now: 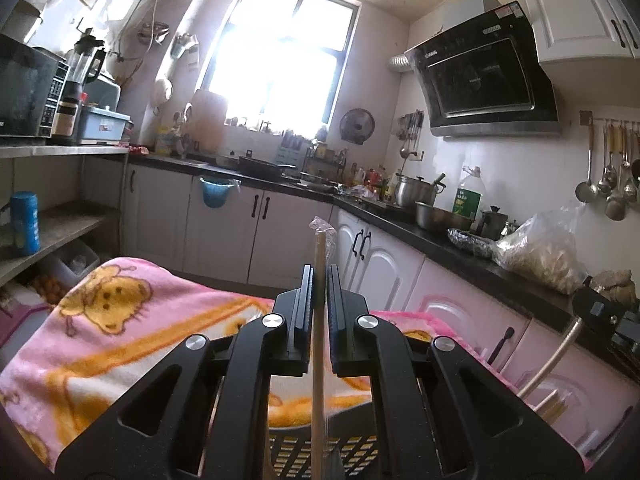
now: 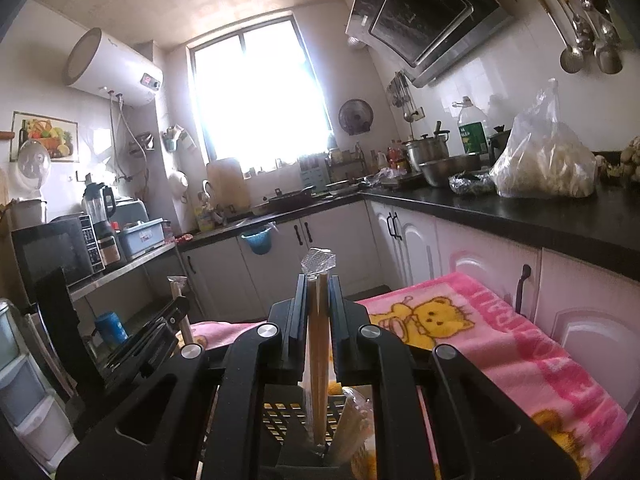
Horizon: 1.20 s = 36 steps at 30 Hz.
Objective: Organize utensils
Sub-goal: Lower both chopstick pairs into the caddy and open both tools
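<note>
Left gripper [image 1: 319,280]: in my left wrist view, clamped on one wrapped chopstick pack [image 1: 319,344], standing upright between the pads.
Pack position: its crinkled plastic tip pokes above my fingertips; the lower end runs down toward the black slotted basket [image 1: 352,454] on the pink blanket [image 1: 120,344].
Handling: light, stiff wood in slick film, so I judge it could slide; a mid-shaft hold suits it best.
Pose: fingers point forward and slightly up, toward the window [image 1: 276,60].
Right gripper [image 2: 318,280]: in my right wrist view, closed on a paired chopstick pack [image 2: 318,352], also upright.
Pack position: its foot sits over the basket, beside another wrapped bundle.
Pose: tilted upward; my other gripper shows at left, well apart.
</note>
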Each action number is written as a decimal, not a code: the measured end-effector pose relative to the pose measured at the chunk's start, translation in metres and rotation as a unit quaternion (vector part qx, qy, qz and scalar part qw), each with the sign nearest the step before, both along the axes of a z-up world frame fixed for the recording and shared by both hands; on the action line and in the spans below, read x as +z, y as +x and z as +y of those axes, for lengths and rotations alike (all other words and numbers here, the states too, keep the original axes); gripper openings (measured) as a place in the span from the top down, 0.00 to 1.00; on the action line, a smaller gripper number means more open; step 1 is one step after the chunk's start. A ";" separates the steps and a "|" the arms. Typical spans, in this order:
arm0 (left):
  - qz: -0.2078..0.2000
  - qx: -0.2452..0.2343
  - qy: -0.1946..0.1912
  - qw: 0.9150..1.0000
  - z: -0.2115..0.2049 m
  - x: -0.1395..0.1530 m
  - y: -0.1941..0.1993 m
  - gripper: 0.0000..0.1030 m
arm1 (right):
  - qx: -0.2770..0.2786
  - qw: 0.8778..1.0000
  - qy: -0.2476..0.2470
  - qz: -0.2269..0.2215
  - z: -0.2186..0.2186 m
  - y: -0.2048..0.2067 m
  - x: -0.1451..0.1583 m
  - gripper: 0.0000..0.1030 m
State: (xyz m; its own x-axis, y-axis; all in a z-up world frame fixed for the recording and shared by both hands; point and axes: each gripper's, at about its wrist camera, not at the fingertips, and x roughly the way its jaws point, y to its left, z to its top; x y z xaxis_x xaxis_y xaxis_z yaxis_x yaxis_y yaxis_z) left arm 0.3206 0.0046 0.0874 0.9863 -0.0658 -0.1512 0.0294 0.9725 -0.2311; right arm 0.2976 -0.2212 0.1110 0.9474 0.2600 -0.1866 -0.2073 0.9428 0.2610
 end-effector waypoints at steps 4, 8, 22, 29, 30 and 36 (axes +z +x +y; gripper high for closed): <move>0.007 -0.004 -0.001 1.000 0.001 -0.007 0.000 0.99 | 0.000 1.000 0.004 0.001 0.000 0.003 -0.007 0.90; 0.020 -0.013 0.000 1.000 0.000 -0.011 -0.001 0.98 | 0.002 1.000 0.003 0.010 0.001 0.006 -0.013 0.90; 0.094 -0.038 0.009 0.995 0.005 -0.013 -0.004 0.90 | 0.012 0.999 0.009 0.046 -0.001 0.011 -0.024 0.90; 0.109 -0.040 -0.008 0.993 0.016 -0.011 -0.014 0.85 | 0.020 0.997 0.007 0.074 -0.003 0.008 -0.029 0.90; 0.111 -0.041 -0.010 0.993 0.017 -0.011 -0.016 0.84 | 0.021 0.997 0.006 0.076 -0.003 0.007 -0.030 0.90; 0.121 -0.046 -0.021 0.991 0.020 -0.012 -0.026 0.77 | 0.025 0.996 0.001 0.085 -0.004 0.000 -0.030 0.90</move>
State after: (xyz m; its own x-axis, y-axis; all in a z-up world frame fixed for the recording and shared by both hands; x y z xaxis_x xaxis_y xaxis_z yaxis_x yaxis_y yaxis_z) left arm 0.2947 0.0247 0.0756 0.9107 -0.1657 -0.3784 0.0569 0.9576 -0.2824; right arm 0.2980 -0.2255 0.0807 0.8879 0.3061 -0.3433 -0.2059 0.9320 0.2983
